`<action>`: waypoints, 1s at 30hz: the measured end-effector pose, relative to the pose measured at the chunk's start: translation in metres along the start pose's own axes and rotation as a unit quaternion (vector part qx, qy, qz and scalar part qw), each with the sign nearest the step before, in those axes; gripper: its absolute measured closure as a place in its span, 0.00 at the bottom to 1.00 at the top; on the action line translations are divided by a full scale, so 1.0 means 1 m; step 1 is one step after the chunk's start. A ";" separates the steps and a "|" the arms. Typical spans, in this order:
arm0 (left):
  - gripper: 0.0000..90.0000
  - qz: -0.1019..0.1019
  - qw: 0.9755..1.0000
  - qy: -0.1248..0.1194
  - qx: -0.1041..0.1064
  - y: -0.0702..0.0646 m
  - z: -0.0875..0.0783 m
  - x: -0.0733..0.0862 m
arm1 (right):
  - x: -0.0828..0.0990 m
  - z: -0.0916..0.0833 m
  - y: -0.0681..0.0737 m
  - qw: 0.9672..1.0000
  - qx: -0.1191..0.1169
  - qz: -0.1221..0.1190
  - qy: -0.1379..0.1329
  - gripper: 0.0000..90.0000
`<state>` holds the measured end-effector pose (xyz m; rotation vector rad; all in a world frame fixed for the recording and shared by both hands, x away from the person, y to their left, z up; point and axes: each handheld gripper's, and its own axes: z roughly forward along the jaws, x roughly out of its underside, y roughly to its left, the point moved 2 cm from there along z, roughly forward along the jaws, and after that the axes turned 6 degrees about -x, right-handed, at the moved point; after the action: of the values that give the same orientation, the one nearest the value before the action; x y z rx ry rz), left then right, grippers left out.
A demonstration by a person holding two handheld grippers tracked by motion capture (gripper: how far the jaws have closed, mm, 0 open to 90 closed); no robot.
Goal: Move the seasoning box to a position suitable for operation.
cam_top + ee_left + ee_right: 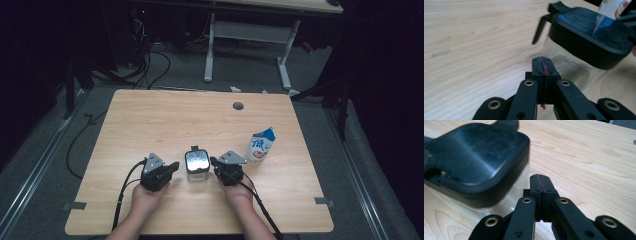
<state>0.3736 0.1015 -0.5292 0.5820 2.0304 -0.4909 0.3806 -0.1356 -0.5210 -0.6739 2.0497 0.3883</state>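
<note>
Early stage, nothing gripped yet. Clear container w/ black lid (197, 165) sits on desk (150, 120) betw. both tools, lid on. Left tool (173, 166) jaws together, empty, just beside it; right tool (214, 161) same. Carton (261, 144) stands apart to the right, untouched. Container contents hard to make out; carton print unreadable.

The clear glass jar (197, 172) stood upright near the front middle of the wooden table; its walls were see-through; a squarish black lid (589, 27) with rounded corners sat closed on top, glossy and reflecting light; a black clasp tab (539, 30) hung down one side.
</note>
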 end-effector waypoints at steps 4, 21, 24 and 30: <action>1.00 0.008 1.000 0.006 0.011 -0.012 -0.002 0.005 | 0.010 -0.015 -0.010 1.000 0.013 0.004 0.003 1.00; 1.00 0.032 0.998 0.011 0.055 -0.059 0.011 0.005 | 0.028 -0.043 -0.020 1.000 0.026 0.015 -0.004 1.00; 1.00 0.029 0.998 0.008 0.057 -0.061 0.012 0.005 | 0.029 -0.045 -0.021 1.000 0.024 0.015 -0.007 1.00; 0.92 0.016 0.999 -0.020 0.036 -0.041 -0.004 -0.005 | 0.031 -0.049 -0.021 1.000 0.018 0.018 -0.014 1.00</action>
<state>0.3492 0.0693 -0.5189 0.6422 1.9699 -0.5551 0.3462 -0.1872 -0.5216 -0.6070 2.0389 0.3779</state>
